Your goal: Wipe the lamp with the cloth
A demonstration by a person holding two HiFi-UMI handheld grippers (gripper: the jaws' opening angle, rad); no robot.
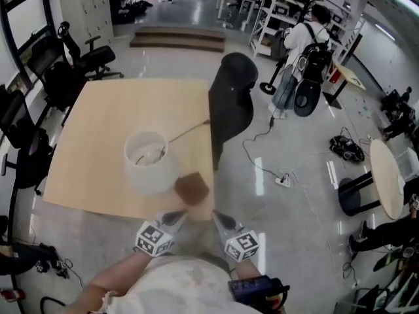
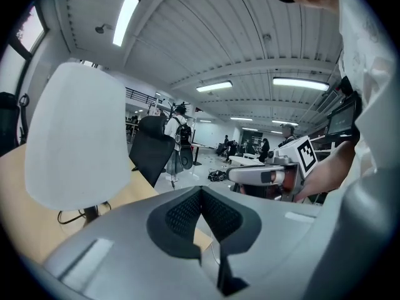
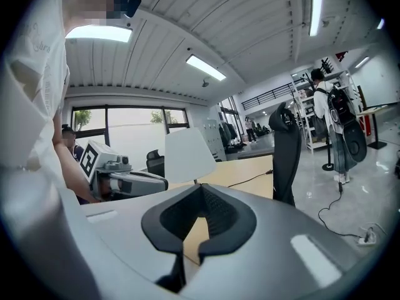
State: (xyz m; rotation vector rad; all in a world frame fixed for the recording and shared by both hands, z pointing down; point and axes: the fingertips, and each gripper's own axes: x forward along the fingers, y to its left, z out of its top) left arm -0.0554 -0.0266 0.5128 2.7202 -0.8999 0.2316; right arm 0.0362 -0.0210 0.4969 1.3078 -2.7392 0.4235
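While upright, white-shaded lamp (image 1: pixel 147 172) (tapered)

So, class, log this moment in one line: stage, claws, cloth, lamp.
stage: wiping not begun | left claw: shut, empty | right claw: shut, empty | cloth: on table beside lamp | lamp: upright on table

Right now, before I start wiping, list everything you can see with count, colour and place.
lamp: one, white shade, on table near its front edge
cloth: one, brown, on table beside lamp's right
cord: one, dark, across table behind lamp
table: one, light wood, centre
chair: one, black, table's right edge
office chairs: at least two, black, left of table
person with backpack: one, white top, far right
left gripper: one, grey, bottom centre, jaws shut, empty
right gripper: one, grey, bottom centre, jaws shut, empty
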